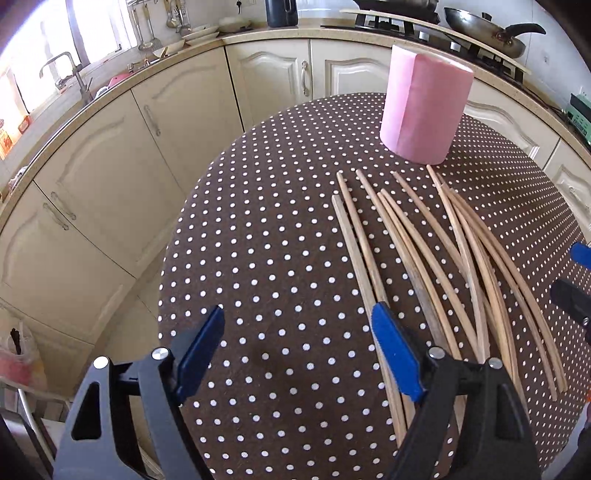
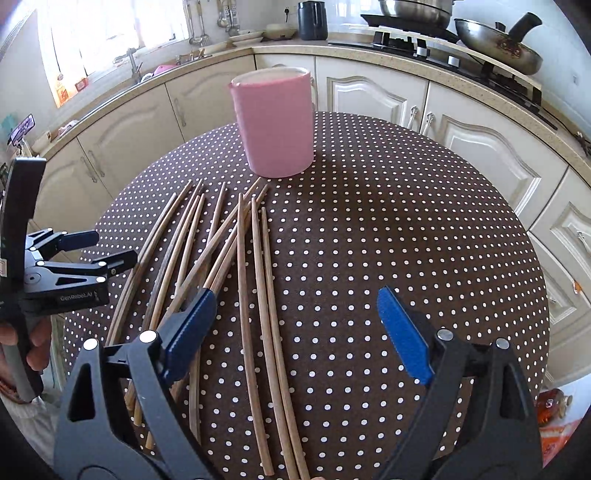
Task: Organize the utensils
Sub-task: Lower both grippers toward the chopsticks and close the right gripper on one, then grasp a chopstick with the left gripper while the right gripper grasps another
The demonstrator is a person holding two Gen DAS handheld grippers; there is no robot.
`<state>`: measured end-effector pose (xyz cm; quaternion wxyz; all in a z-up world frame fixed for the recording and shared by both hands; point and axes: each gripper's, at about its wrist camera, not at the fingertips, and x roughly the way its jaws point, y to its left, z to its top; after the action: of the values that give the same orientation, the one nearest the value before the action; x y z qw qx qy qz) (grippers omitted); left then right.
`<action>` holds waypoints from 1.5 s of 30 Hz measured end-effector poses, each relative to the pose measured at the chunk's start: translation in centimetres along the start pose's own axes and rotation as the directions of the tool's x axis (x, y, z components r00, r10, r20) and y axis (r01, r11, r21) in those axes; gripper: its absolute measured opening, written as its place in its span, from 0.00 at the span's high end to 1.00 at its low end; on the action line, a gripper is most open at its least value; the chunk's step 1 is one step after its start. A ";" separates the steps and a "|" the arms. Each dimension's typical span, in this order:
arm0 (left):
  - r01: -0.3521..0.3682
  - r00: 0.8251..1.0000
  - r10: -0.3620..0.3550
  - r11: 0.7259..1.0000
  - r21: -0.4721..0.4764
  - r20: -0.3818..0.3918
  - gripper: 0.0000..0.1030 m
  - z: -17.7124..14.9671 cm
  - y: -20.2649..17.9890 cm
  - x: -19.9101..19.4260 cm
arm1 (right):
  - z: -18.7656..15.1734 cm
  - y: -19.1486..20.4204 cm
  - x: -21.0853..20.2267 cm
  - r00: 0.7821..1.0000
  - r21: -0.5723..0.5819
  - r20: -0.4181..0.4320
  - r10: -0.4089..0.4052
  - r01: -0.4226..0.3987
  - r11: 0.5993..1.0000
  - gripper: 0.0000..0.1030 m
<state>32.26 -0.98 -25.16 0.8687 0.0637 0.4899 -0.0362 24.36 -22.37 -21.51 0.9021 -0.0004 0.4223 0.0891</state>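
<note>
Several wooden chopsticks [image 1: 416, 246] [image 2: 242, 258] lie spread on the brown dotted tablecloth [image 1: 258, 229] [image 2: 406, 221]. Beyond their tips stands an upright pink cylindrical holder [image 1: 424, 110] [image 2: 277, 129]. My left gripper [image 1: 298, 314] hovers open over bare cloth, its right finger over the leftmost sticks; the right wrist view shows it from the side [image 2: 116, 245]. My right gripper [image 2: 297, 295] is open above the table, with three of the rightmost chopsticks passing between its fingers, untouched. At the right edge of the left wrist view, only its fingertips [image 1: 578, 253] show.
Cream cabinets [image 1: 110, 166] [image 2: 461, 129] curve around the table's far side under a counter. The counter carries a sink tap [image 1: 66, 70], dishes, a dark kettle [image 2: 312, 20] and a stove with a wok [image 2: 498, 44]. A hand [image 2: 33, 350] holds the left gripper's handle.
</note>
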 end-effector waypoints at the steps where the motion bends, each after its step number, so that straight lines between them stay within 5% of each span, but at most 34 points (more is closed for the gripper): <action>1: -0.002 1.000 0.002 1.000 -0.001 -0.001 0.22 0.0 0.1 -0.1 | 0.1 0.0 0.1 1.000 -0.004 -0.005 -0.001 0.001 1.000 0.15; 11: -0.016 0.998 0.017 1.000 0.024 -0.052 0.22 1.5 -0.5 0.2 | 1.6 -0.6 1.4 0.998 -0.034 -0.062 0.007 -0.009 0.999 0.18; 16: -0.012 0.998 0.015 0.999 0.052 -0.063 0.23 1.0 -0.6 -0.3 | 2.4 -1.1 2.2 0.994 -0.061 -0.111 0.016 -0.023 0.998 0.32; 22: 0.093 0.987 -0.093 0.996 -0.010 -0.132 0.23 1.7 1.1 0.8 | 3.4 -1.0 4.2 0.975 -0.097 -0.211 0.063 -0.085 0.992 0.52; 28: 0.059 0.989 -0.058 0.998 0.002 -0.134 0.24 2.4 1.4 0.7 | 4.0 -0.7 5.5 0.962 -0.117 -0.260 0.083 -0.117 0.986 0.62; 37: 0.081 0.987 -0.076 0.996 0.031 -0.142 0.52 1.5 -0.1 -0.3 | 4.6 1.5 7.0 0.933 -0.233 -0.359 0.009 -0.099 0.968 0.67; 42: 0.087 0.986 -0.081 0.995 0.037 -0.145 0.73 1.9 -1.0 -0.3 | 6.0 1.6 8.3 0.922 -0.229 -0.387 0.006 -0.102 0.968 0.86; 45: 0.081 0.987 -0.079 0.997 0.014 -0.142 0.89 2.2 -0.5 -0.2 | 7.0 0.6 8.9 0.913 -0.185 -0.406 0.042 -0.127 0.974 0.88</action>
<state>33.95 -1.80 -23.89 0.8289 0.0548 0.5522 -0.0712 35.17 -19.82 -23.78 0.7872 -0.0944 0.5853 0.1701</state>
